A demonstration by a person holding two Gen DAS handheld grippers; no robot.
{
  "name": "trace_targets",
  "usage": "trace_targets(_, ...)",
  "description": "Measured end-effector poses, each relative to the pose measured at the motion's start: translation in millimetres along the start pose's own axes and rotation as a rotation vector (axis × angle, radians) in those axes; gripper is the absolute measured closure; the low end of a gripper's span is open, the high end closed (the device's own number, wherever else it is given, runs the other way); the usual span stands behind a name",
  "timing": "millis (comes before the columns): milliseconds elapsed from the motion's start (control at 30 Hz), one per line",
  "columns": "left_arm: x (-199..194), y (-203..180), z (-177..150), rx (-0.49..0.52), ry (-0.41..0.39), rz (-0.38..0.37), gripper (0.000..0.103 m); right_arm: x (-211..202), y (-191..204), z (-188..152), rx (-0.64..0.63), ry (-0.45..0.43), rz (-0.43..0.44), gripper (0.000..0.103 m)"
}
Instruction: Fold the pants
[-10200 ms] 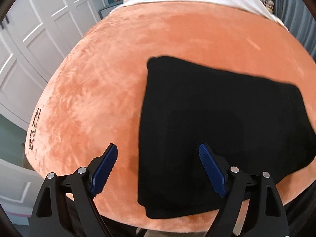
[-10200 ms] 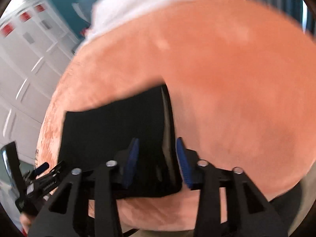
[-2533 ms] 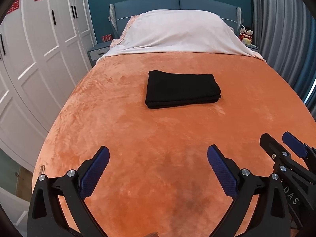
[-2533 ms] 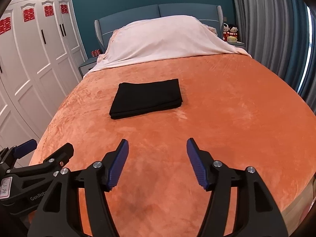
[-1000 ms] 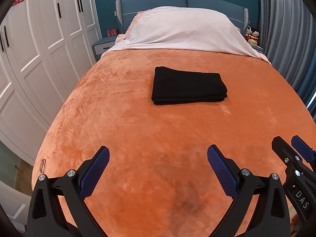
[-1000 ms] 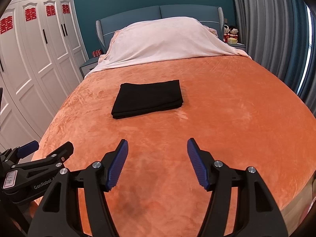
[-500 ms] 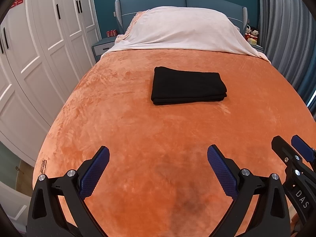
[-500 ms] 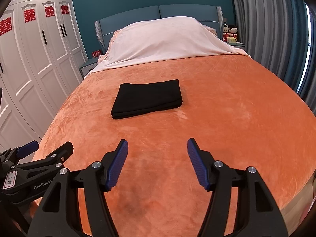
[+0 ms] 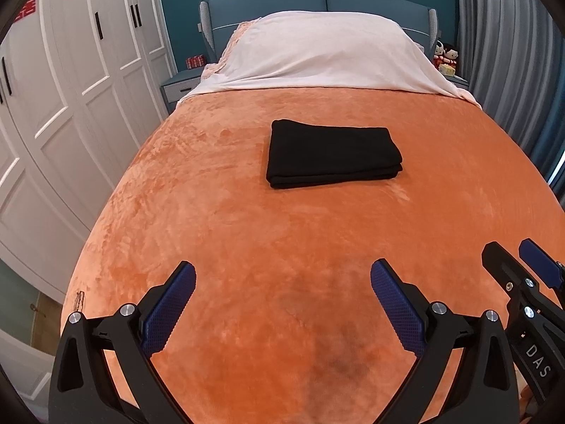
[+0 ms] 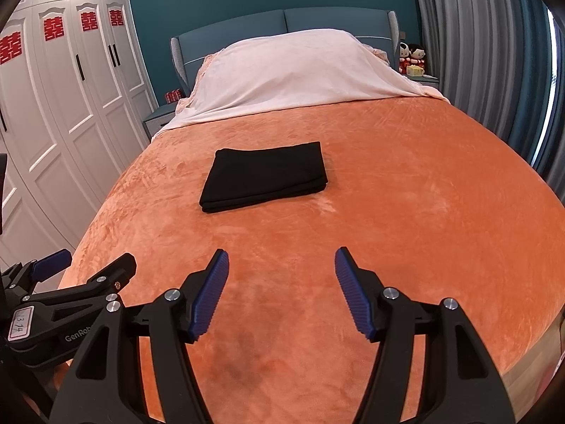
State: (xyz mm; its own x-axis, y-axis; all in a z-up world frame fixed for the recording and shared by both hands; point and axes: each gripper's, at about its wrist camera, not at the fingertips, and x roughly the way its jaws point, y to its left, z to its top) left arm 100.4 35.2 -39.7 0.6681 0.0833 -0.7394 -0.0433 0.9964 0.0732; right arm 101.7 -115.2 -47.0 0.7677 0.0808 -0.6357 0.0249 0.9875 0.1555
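Observation:
The black pants (image 9: pixel 332 153) lie folded into a neat rectangle on the orange bedspread (image 9: pixel 247 233), in the middle of the bed; they also show in the right wrist view (image 10: pixel 265 176). My left gripper (image 9: pixel 282 275) is open and empty, held back near the foot of the bed, well short of the pants. My right gripper (image 10: pixel 280 258) is open and empty too, beside the left one. Each gripper shows at the edge of the other's view: the right one (image 9: pixel 522 268) and the left one (image 10: pixel 81 265).
A pale pink cover (image 9: pixel 317 56) lies over the pillows at the blue headboard (image 9: pixel 265 3). White wardrobe doors (image 9: pixel 70 88) run along the left. Grey curtains (image 9: pixel 508 53) hang on the right. Nightstands flank the bed, with dolls (image 10: pixel 411 56) on the right one.
Over ten seconds both grippers have let go of the pants and drawn back to the foot of the bed. In the last second almost nothing has moved.

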Motion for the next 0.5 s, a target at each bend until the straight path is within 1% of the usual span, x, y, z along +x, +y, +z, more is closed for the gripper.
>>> trace_targets(133,1.8,0.8,0.3,0.014,0.000,-0.015,0.005,0.2,-0.5,0.1,0.000,0.000,0.000,0.042)
trace_targets(267,-3.8,0.9,-4.0,0.009,-0.070,0.052,0.005,0.0,-0.6,0.2,0.001,0.003,0.002,0.042)
trace_targets(300,-2.5,2.0,-3.7,0.013,-0.064,0.029,0.005,-0.7,0.2,0.1,0.002,0.003,0.002,0.042)
trace_targets(367,-0.7,4.7,-3.7,0.007,-0.048,0.007,0.005,-0.8,0.2,0.3,0.001,0.002,0.002,0.042)
trace_targets(500,-1.5,4.7,-2.9,0.021,-0.044,0.034,0.005,-1.4,0.8,0.2,0.002,0.002,0.002,0.042)
